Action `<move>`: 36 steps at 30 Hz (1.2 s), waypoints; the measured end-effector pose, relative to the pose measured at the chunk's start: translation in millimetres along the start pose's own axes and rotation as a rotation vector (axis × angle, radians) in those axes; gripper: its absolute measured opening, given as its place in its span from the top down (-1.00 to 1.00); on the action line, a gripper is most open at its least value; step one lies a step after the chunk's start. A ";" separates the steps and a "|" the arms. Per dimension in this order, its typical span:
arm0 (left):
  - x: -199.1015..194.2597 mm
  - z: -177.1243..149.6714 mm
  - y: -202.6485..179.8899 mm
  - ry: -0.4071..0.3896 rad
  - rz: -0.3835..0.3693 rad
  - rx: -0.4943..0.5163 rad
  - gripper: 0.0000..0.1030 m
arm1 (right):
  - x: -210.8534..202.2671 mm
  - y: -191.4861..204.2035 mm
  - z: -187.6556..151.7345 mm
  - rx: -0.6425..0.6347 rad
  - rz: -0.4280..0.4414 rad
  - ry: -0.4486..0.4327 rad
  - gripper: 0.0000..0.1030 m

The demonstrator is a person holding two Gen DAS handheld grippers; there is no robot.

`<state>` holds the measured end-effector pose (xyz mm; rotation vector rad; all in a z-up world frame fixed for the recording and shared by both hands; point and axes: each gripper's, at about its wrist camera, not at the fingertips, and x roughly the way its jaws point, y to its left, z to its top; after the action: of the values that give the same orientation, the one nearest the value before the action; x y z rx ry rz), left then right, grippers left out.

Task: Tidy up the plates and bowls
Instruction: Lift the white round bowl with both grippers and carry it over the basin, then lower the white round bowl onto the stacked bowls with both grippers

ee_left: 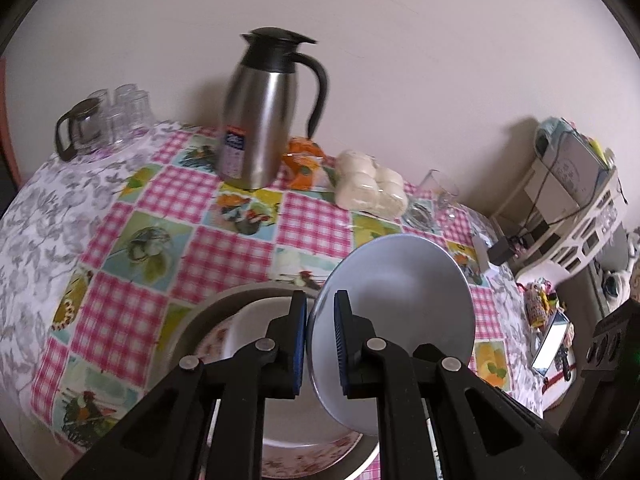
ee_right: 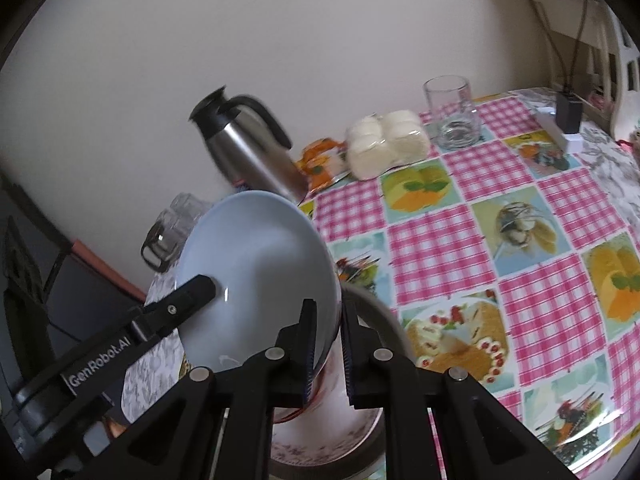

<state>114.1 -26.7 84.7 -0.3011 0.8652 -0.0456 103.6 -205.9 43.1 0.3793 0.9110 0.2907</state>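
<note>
In the left wrist view, the left gripper (ee_left: 321,344) has its fingers clamped on the near rim of the pale blue, round ceramic bowl (ee_left: 400,292), one finger inside the bowl and one outside. The bowl is tilted on edge above the stack of floral-patterned white plates (ee_left: 304,454), probably so that it can be carried clear of them. The tall stainless-steel jug with a black lid (ee_left: 264,120) stands well beyond the bowl, on the table (ee_left: 132,200) with its pink checked cloth. The gripper's black arms hide most of the stack, so how many plates it holds cannot be told.

In the right wrist view, the right gripper (ee_right: 326,354) is closed on the bowl's opposite rim, so each side shares the load. The left gripper's finger reaches into the bowl from the left. Below the bowl only a slice of the stack shows, and the jug behind it is blurred.
</note>
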 end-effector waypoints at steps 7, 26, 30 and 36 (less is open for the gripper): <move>-1.6 -8.4 20.3 0.021 0.051 -0.025 0.77 | 15.9 20.5 -14.4 -0.059 -0.022 0.065 0.71; 7.0 -12.8 38.0 0.041 0.099 -0.068 0.77 | 32.5 40.8 -26.3 -0.135 -0.088 0.121 0.60; 8.8 -12.9 38.6 0.042 0.094 -0.075 0.77 | 31.9 39.1 -25.8 -0.122 -0.072 0.119 0.49; 11.7 -13.7 37.1 0.047 0.099 -0.069 0.77 | 30.2 39.6 -24.5 -0.115 -0.063 0.108 0.29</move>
<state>108.4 3.6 57.3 -0.3225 0.9291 0.0700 98.0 -153.5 25.4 0.2296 1.0051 0.3066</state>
